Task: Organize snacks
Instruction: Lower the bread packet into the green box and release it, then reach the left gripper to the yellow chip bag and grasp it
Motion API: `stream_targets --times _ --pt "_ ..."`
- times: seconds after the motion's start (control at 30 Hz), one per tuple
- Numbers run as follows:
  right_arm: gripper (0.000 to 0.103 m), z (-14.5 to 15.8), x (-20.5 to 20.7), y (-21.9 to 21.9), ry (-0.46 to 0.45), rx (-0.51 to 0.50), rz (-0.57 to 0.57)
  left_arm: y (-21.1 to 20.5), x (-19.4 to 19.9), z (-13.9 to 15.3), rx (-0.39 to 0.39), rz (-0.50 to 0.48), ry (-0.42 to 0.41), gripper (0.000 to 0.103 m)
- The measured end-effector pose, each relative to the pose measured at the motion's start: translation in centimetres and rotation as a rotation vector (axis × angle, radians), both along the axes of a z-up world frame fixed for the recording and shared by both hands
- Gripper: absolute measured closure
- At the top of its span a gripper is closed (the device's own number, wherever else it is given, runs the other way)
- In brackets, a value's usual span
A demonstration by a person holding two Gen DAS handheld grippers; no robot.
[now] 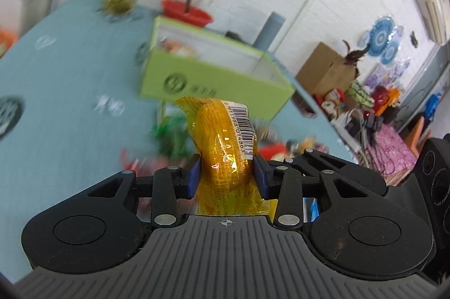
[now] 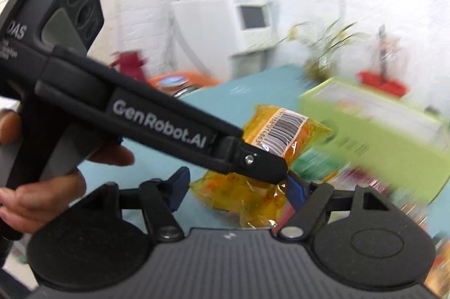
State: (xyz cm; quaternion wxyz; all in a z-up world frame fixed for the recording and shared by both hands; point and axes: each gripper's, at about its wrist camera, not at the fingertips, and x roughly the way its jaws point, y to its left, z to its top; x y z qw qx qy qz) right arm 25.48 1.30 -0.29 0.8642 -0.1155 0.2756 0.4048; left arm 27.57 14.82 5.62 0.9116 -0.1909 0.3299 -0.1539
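Left wrist view: Though the room blurs, the left claw (image 1: 227,175) is plainly clenched on the yellow snack bag (image 1: 225,147), lifted above the desk (image 1: 70,68), short of the green box (image 1: 213,73).
Handling: looks light, soft, crinkly and slippery; pinch mid-body.
Right wrist view: right claw (image 2: 239,190) spread wide, holding nothing, just beneath the bag.

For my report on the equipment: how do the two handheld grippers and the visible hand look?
The left gripper has black linkage arms with silver pivot pins, blue finger pads and a grey ribbed base. From the right wrist view, its black body carries white "GenRobot.AI" lettering and a grey grip, held by a bare hand; no sleeve is visible. The right gripper has the same design. No cables are visible.
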Motion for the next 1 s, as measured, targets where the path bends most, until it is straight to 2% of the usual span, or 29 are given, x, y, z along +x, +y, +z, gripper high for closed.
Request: stream_targets --times 0.1,0.23,0.37,0.47,0.5,0.53,0.6,0.67,0.77,0.83,1.0 --pt "0.024 1.5 5.7 -1.0 -0.037 -0.019 -0.068 -1.8 6.7 2.1 0.012 -0.057 -0.027 0.084" --pt "0.025 2.1 14.0 -2.1 -0.019 -0.039 -0.136 -4.5 15.7 3.4 0.062 -0.087 -0.036 0.084" --pt "0.025 0.6 21.2 -2.8 0.051 -0.064 -0.180 -6.4 23.1 2.0 0.104 -0.098 0.004 0.084" --pt "0.025 -1.5 24.7 -2.9 0.137 -0.073 -0.189 -7.1 26.8 -0.3 0.138 -0.098 0.045 0.081" --pt "0.025 -2.2 25.3 -2.9 0.162 -0.073 -0.190 -7.1 27.4 -0.9 0.153 -0.091 0.054 0.078" --pt "0.025 -2.8 25.4 -3.1 0.182 -0.074 -0.190 -7.1 27.9 -1.6 0.171 -0.075 0.056 0.069" --pt "0.019 -3.3 25.5 -3.1 0.191 -0.065 -0.194 -6.5 27.9 -2.2 0.202 -0.031 0.054 0.055" --pt "0.016 -2.6 24.4 -3.7 0.152 -0.053 -0.207 -5.8 26.8 -2.0 0.199 -0.010 0.035 0.051" --pt "0.009 -0.5 21.6 -5.7 0.082 -0.009 -0.222 -5.0 23.0 -0.1 0.180 -0.009 -0.024 0.043" --pt "0.009 0.8 18.6 -7.0 0.056 0.025 -0.229 -4.8 20.0 1.0 0.175 -0.004 -0.062 0.034" --pt "0.009 1.7 9.5 -10.1 0.057 0.101 -0.256 -4.7 11.3 1.6 0.114 -0.044 -0.098 0.031"
